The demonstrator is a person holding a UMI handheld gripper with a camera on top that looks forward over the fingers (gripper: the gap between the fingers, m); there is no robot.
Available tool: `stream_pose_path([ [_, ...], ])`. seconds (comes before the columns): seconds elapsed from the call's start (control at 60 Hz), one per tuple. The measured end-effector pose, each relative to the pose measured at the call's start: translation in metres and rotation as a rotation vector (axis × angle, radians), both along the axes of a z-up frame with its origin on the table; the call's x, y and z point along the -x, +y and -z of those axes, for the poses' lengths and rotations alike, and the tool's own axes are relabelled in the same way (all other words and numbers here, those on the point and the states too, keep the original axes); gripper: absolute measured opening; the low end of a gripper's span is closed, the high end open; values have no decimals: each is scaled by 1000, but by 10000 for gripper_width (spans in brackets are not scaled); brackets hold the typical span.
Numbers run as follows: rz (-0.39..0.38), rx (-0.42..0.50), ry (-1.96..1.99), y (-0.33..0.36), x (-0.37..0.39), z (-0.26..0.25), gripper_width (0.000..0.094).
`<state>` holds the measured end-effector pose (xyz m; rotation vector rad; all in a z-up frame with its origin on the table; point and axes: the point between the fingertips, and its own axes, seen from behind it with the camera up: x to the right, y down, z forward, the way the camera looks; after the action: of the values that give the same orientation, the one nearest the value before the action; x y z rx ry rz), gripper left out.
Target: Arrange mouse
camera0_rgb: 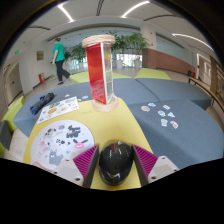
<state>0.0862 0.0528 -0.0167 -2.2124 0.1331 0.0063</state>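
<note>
Two pink-padded fingers (86,160) of gripper (115,165) clamped on black mouse (115,160), one at either flank. Mouse low over yellow tabletop section (100,125). Just ahead and to one side: round white printed sheet (58,140). Beyond: red transparent box (99,68) upright; scattered cards (160,113) on grey surface. Person (60,58) walking far behind.

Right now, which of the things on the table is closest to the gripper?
The black mouse. It sits right between the gripper fingers, on the yellow part of the table. The tall red box and the small cards lie farther ahead.
</note>
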Motion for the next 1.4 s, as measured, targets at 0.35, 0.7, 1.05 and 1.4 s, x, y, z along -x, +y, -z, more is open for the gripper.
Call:
stream_pose_path([
  [0.35, 39, -118, -39, 9, 0, -83, 442],
  [0.7, -193, -53, -3, 38, 161, -44, 438],
  [1.05, -225, 78, -94, 21, 153, -11, 834],
  [1.4, -322, -16, -44, -151, 186, -91, 838],
])
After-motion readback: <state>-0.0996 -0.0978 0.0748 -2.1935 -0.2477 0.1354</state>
